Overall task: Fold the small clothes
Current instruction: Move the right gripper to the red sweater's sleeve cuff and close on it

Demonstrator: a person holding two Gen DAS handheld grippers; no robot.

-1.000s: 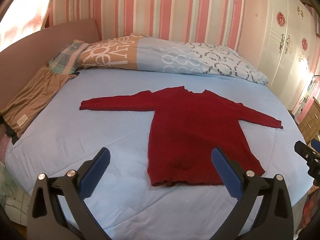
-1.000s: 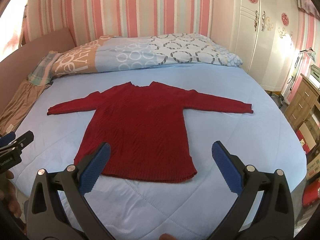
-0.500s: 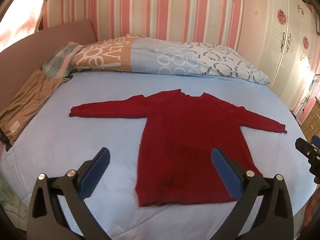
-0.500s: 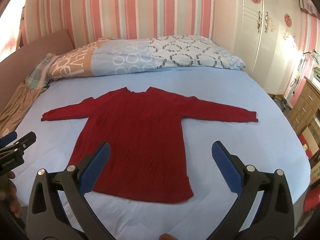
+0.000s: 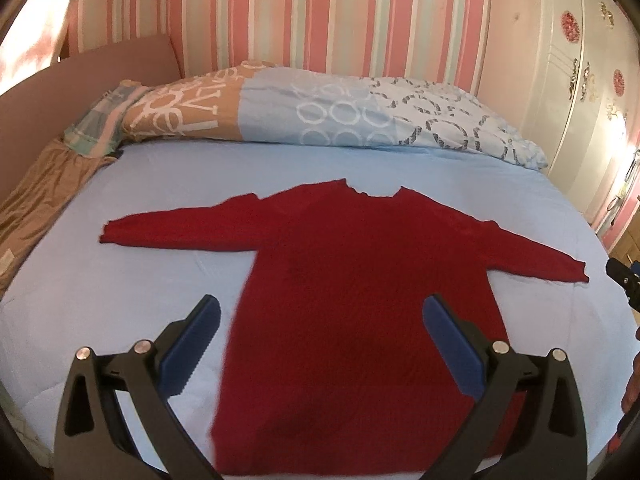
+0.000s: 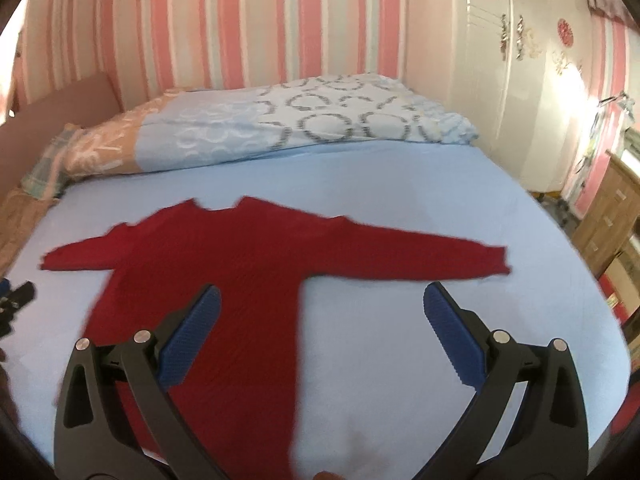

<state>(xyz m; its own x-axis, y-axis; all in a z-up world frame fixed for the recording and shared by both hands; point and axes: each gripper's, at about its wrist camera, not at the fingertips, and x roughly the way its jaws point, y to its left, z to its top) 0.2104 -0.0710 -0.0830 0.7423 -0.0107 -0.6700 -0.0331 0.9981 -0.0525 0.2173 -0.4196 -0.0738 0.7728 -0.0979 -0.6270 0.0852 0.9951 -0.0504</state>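
Note:
A red long-sleeved sweater (image 5: 360,280) lies flat on the light blue bed sheet (image 5: 120,300), sleeves spread out to both sides, hem toward me. It also shows in the right wrist view (image 6: 224,272). My left gripper (image 5: 320,316) is open and empty, held above the lower part of the sweater's body. My right gripper (image 6: 320,312) is open and empty, above the sweater's right side below the right sleeve (image 6: 420,258). The right gripper's tip shows at the right edge of the left wrist view (image 5: 624,280).
A patterned folded duvet (image 5: 320,116) lies across the head of the bed. Brown fabric (image 5: 36,196) lies at the left edge by the headboard. A white wardrobe (image 6: 520,80) stands at the right, with a wooden dresser (image 6: 608,216) beside the bed.
Both grippers have moved forward and lower over the bed, so the sweater looks larger and nearer. The right gripper has shifted toward the right sleeve. Both stay open.

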